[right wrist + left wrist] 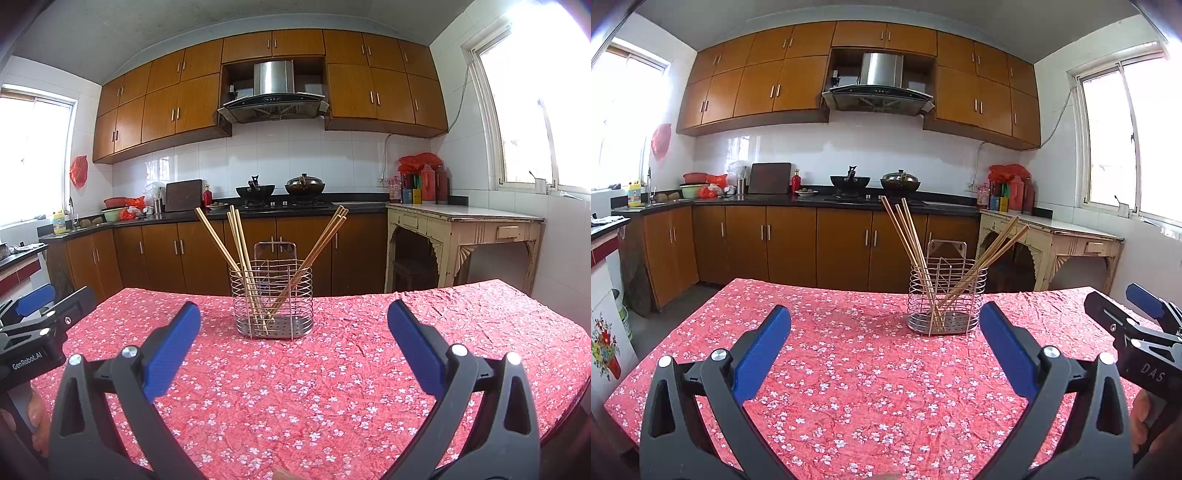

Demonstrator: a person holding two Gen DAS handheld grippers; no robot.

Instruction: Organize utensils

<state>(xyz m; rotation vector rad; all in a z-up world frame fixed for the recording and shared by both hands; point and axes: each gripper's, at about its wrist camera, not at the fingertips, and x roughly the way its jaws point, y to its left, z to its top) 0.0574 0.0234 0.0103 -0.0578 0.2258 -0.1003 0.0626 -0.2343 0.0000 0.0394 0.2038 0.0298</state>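
Observation:
A wire utensil holder (946, 301) (272, 301) stands upright on the red floral tablecloth (849, 369) (332, 387), toward the far side of the table. Several wooden chopsticks (908, 243) (240, 251) lean out of it, some to the left and some to the right. My left gripper (884, 321) is open, with nothing between its blue pads, and hangs short of the holder, which sits ahead and to its right. My right gripper (293, 319) is also open and empty, the holder straight ahead between its fingers. Each view shows the other gripper at its edge.
Behind the table run brown kitchen cabinets and a black counter (812, 199) with two woks (280, 188) on the stove. A cream side table (461, 225) stands at the right under a window. The table's far edge lies just past the holder.

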